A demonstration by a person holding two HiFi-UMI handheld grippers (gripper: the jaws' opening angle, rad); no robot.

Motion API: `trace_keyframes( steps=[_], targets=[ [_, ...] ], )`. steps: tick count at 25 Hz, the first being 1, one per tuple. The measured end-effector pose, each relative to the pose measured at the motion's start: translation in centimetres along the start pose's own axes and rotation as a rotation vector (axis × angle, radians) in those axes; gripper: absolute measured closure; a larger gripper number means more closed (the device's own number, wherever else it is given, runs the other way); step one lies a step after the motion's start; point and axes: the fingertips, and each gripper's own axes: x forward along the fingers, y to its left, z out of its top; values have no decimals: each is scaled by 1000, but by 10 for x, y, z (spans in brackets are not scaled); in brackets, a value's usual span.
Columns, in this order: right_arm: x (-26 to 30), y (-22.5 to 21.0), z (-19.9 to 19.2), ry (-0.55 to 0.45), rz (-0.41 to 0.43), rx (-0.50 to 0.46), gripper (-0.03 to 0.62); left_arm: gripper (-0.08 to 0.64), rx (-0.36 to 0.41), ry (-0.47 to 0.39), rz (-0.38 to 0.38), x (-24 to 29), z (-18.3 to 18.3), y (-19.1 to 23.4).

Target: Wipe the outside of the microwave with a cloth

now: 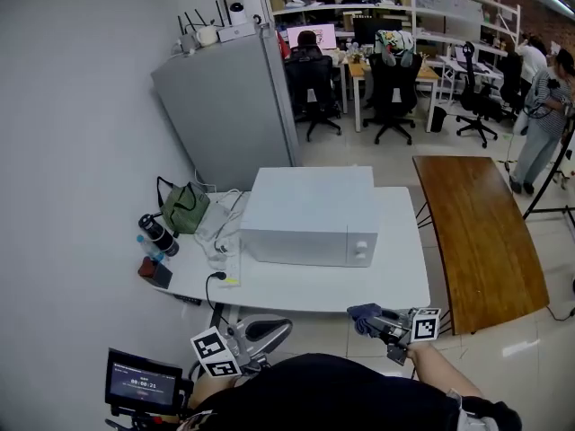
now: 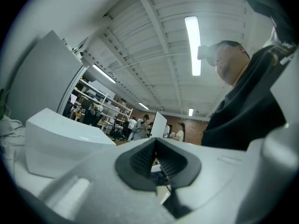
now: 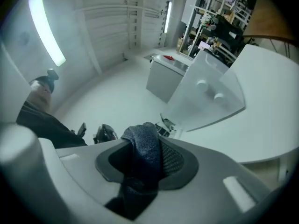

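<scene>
Right gripper (image 1: 382,323): clamped on dark cloth (image 3: 144,149), off tabletop (image 1: 395,281) front edge | left gripper (image 2: 156,160): closed, empty | microwave (image 1: 310,218): mid-tabletop | cloth likely soft, limp, light; best pinched at bunched fold

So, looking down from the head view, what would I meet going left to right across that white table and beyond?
Dark bottle → green bag → white microwave → off the table, brown wooden tabletop.
</scene>
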Motion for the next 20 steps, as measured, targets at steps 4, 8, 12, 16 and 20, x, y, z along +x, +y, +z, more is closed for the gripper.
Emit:
trace_keyframes(
  steps=[4,8,12,16,20],
  targets=[
    [24,21,-1,-79,123,12,459,557,4,-10,30,-22,-15,7],
    [56,69,-4,-110,176,-40,453,557,41,-45,15,-64,8,-6],
    [104,138,-33,-69,201,-148,449,557,71,-77,-5,-139,21,-26],
    [136,197,-70,-164,184,-209,448,557,74,-37,-42,-218,11,-43],
    [165,249,-98,-223,185,-211,443,557,55,-19,-79,-273,10,-54]
  ],
)
